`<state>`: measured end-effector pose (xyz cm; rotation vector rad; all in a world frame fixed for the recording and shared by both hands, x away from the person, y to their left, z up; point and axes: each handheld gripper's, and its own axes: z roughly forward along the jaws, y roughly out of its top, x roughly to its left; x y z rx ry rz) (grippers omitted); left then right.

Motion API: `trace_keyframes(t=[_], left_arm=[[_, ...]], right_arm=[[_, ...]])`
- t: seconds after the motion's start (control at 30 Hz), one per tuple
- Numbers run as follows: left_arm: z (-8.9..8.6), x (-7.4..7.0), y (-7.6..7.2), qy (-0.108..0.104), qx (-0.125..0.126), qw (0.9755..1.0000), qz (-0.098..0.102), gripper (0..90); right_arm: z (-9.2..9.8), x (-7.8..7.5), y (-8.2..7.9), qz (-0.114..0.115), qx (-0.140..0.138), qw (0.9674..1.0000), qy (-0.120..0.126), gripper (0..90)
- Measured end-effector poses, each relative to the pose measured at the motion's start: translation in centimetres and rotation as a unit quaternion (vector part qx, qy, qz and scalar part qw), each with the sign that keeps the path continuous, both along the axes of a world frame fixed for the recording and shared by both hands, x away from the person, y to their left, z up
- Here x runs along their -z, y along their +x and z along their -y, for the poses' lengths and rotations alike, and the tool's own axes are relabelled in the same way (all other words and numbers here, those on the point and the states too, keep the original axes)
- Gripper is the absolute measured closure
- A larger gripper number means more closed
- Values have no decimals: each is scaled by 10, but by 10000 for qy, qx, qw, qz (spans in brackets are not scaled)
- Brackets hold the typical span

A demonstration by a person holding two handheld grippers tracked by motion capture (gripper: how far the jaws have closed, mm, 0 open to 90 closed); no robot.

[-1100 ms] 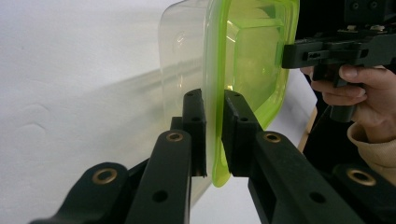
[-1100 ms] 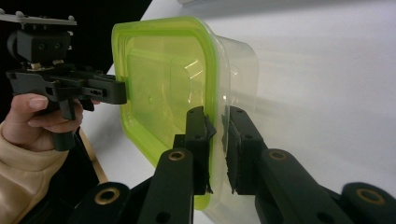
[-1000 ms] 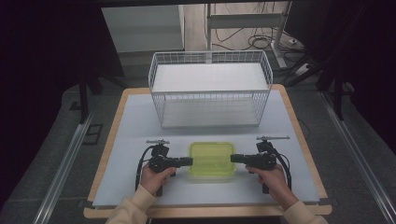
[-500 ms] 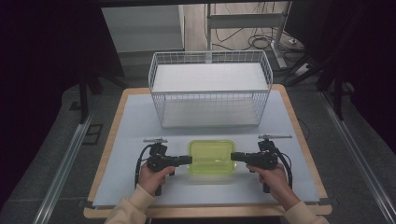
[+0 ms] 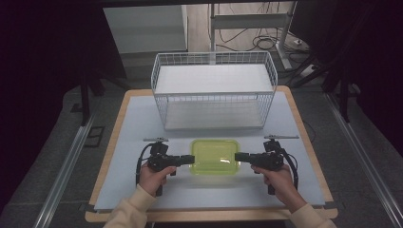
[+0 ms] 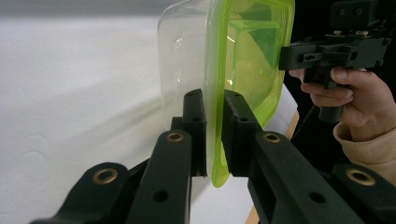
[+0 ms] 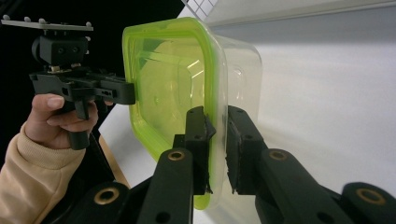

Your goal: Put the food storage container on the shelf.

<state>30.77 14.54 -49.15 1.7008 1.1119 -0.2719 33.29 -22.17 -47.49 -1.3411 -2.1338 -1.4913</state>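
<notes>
- The left gripper (image 6: 214, 135) has its jaws closed on the green lid rim of the lidded container (image 5: 214, 156), at its left edge.
- The right gripper (image 7: 216, 149) is clamped the same way on the opposite rim.
- The container sits between the two grippers on the white mat (image 5: 128, 142), near the person's edge, in front of the wire basket (image 5: 214, 90).
- To lift well, I judge both hands should rise together and level, keeping equal pull, so the thin rim does not slip or the box twist.
- The basket's near wall needs clearing before lowering inside.
</notes>
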Motion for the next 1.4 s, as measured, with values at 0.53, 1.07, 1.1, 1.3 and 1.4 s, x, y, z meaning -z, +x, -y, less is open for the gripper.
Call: trace_keyframes(t=[0.53, 1.07, 1.1, 1.3, 1.4], left_arm=[[-3, -28, 6, -154, -27, 9997, 192, 814], [0, -58, 18, -141, -37, 9992, 372, 813], [0, -61, 19, -127, -38, 9991, 395, 813], [-2, -70, 22, -112, -70, 9989, 457, 813], [-3, -74, 23, -73, -84, 9987, 499, 813]], right_arm=[[-1, -33, 5, 317, -53, 9995, 33, 800], [1, -63, 15, 506, -11, 9987, 29, 801], [1, -64, 16, 519, -4, 9986, 33, 802], [-1, -74, 21, 618, 3, 9981, 8, 803], [-3, -76, 23, 654, 3, 9979, 10, 803]])
